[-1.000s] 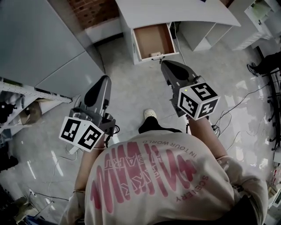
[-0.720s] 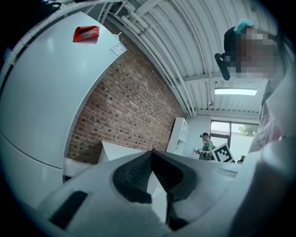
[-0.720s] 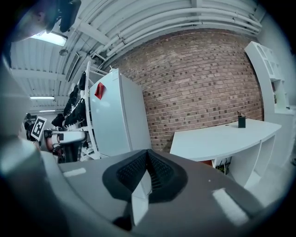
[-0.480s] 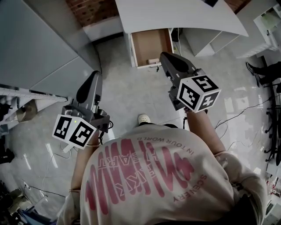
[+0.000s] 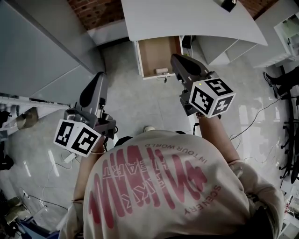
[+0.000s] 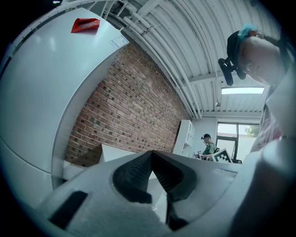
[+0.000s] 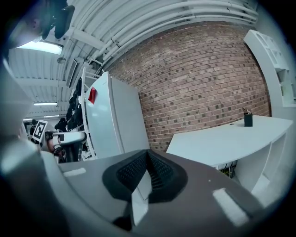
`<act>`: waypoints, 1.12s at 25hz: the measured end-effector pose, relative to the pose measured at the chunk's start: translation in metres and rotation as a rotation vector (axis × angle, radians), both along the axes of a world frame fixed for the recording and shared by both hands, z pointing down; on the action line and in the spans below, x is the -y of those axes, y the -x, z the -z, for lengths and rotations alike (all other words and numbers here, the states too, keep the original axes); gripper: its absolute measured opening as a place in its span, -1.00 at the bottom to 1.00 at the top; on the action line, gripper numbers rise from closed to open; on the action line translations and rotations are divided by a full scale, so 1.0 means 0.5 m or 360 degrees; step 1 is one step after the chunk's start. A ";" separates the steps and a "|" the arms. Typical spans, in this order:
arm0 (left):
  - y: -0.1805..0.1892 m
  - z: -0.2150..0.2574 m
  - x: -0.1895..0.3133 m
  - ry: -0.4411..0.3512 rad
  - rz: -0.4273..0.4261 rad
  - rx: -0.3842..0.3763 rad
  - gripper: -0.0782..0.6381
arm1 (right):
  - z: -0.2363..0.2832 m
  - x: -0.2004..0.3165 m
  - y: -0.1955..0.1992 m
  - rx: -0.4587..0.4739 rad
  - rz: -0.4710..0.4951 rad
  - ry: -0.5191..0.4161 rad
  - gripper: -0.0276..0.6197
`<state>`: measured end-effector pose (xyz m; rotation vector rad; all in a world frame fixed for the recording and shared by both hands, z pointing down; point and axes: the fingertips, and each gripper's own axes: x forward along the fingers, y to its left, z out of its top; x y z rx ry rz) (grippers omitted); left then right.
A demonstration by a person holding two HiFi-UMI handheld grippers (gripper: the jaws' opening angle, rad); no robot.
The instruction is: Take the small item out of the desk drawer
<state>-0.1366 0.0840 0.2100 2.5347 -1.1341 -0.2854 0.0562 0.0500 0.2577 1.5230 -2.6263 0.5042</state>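
Drawer (image 5: 156, 49) holds small item (image 5: 161, 71) lengthwise along its front; left hand-held gripper (image 6: 151, 153), right hand-held gripper (image 7: 148, 153) both closed.

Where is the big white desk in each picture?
Head view: the white desk is at the top middle, with its open drawer just below.
Left gripper view: low centre, a small white slab, probably the desk.
Right gripper view: right of middle.
Shared landmark: the brick wall behind it.
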 end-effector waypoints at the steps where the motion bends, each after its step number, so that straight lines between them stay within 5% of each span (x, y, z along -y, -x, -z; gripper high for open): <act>1: -0.005 0.000 0.001 -0.0002 -0.0003 0.0005 -0.77 | -0.003 0.002 -0.004 -0.0003 0.0001 0.0005 -0.88; 18: -0.050 -0.139 0.058 0.0262 -0.0035 0.0072 -0.77 | -0.190 0.028 -0.075 0.0049 -0.0101 0.0318 -0.88; 28: -0.075 -0.217 0.163 0.0408 -0.0145 0.0034 -0.77 | -0.330 0.070 -0.089 -0.0076 -0.0157 0.0580 -0.77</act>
